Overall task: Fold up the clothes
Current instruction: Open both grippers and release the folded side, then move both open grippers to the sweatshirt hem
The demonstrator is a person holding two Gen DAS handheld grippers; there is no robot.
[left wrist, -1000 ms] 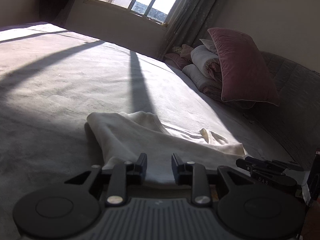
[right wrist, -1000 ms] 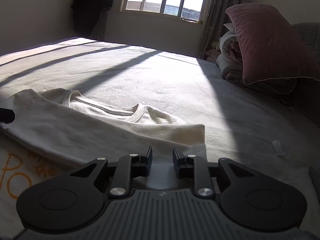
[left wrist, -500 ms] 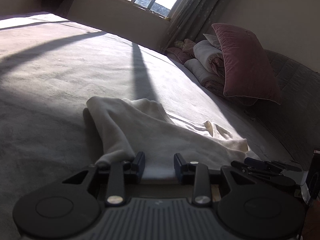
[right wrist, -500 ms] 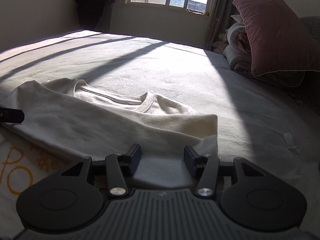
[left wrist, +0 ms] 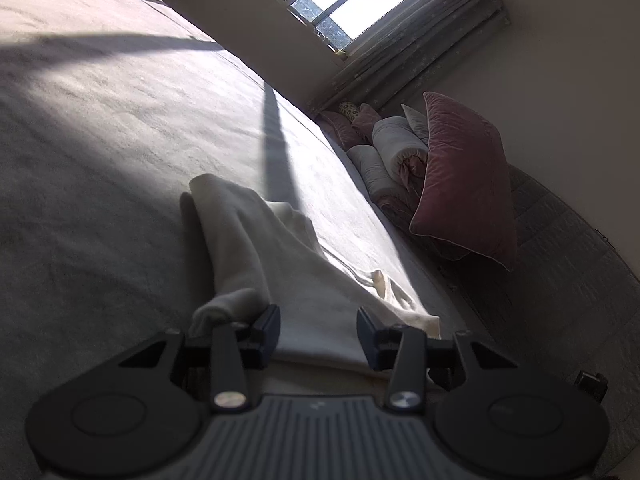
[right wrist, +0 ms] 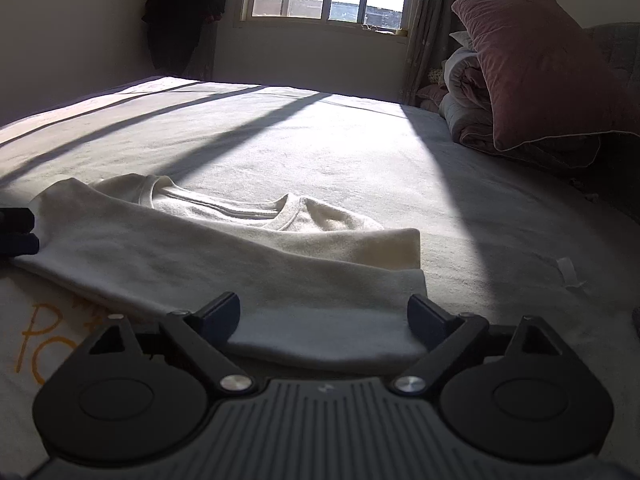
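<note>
the cream sweatshirt (right wrist: 224, 256) lies on the grey bed cover (right wrist: 312, 152), collar toward the window, with a sleeve folded across the chest and its cuff end lying between the fingers of the right gripper.

left side: the left gripper (left wrist: 318, 330) stands with its jaws parted and nothing clamped; the folded edge of the sweatshirt (left wrist: 280, 264) lies between and under the fingers, and a bunched corner of cloth rides against the left finger. risk: if this gripper lifts or swings away, that corner could snag on the finger and drag the fold open.

centre: an orange print shows on the lower body of the garment. risk: the layers are loose and thick, so any sideways pull could skew the fold line.

right side: the right gripper (right wrist: 324, 318) is spread wide, released, with the cuff lying free between the fingers. risk: a withdrawal low over the cloth could catch the cuff and flip it back.

far right: the pink pillow (right wrist: 532, 68) and rolled bedding sit well apart and pose no hazard.
</note>
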